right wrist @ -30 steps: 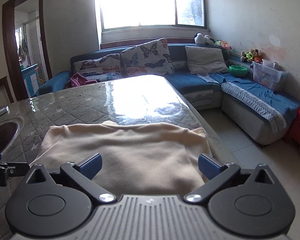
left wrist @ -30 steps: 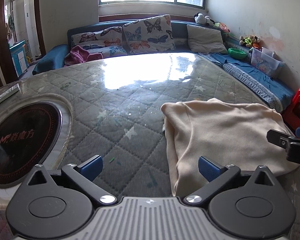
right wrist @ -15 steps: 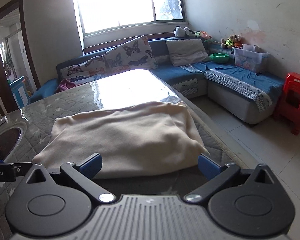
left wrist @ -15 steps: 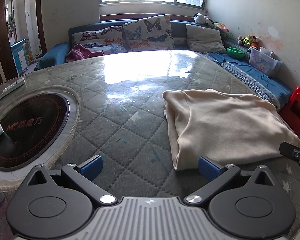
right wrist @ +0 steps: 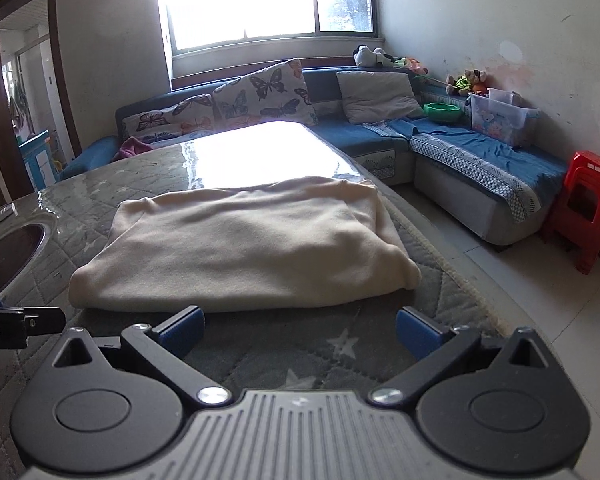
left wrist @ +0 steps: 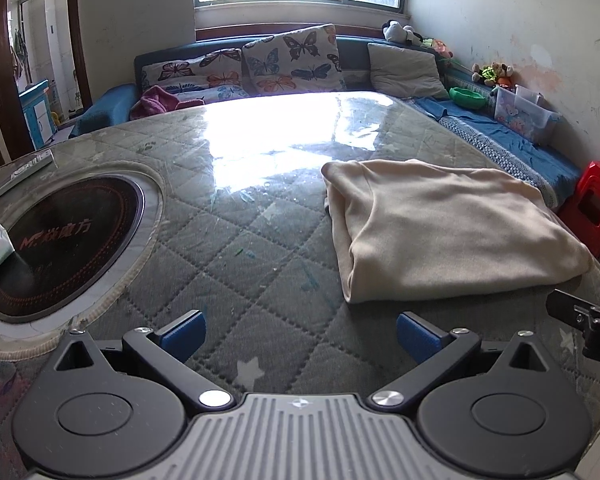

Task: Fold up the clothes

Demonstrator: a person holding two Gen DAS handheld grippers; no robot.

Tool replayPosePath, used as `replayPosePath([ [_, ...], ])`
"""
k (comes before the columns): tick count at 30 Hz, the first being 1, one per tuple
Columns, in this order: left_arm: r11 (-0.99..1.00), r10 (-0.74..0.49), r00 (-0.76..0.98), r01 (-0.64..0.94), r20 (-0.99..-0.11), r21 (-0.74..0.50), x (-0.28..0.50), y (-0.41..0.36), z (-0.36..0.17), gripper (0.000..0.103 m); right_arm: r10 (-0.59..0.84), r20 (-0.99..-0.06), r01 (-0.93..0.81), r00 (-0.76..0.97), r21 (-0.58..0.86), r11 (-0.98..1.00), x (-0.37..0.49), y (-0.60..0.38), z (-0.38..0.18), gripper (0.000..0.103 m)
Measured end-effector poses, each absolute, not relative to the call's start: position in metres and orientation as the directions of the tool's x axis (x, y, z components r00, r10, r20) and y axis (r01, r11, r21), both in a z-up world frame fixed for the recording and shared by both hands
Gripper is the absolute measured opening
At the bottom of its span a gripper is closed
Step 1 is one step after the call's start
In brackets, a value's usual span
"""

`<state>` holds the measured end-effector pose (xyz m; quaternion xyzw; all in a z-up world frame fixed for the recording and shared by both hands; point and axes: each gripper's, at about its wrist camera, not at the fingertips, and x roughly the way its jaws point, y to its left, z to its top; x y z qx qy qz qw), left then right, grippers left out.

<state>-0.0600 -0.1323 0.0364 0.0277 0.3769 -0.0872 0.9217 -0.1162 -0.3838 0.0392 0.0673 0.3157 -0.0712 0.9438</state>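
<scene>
One cream garment (right wrist: 244, 248) lies folded flat, edges slightly rumpled.

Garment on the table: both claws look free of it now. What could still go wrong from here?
1. The garment lies close to the table's right edge; a push or pull that way might slide it toward the floor.
2. The folded stack looks puffy, with loose layers at its right corner, so it may sag open if regripped there.
3. The left claw and right claw hang open side by side, and could bump on a joint reach.
</scene>
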Motion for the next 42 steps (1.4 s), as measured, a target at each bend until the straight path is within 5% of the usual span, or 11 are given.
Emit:
replayPosePath([
  [42,0.972,-0.137,0.679,0.232,-0.721,0.034,-0.070,-0.146,0.029,0.103,-0.045,-0.634,0.133,0.772,0.092,0.987,-0.113,-0.378,0.034,0.103],
])
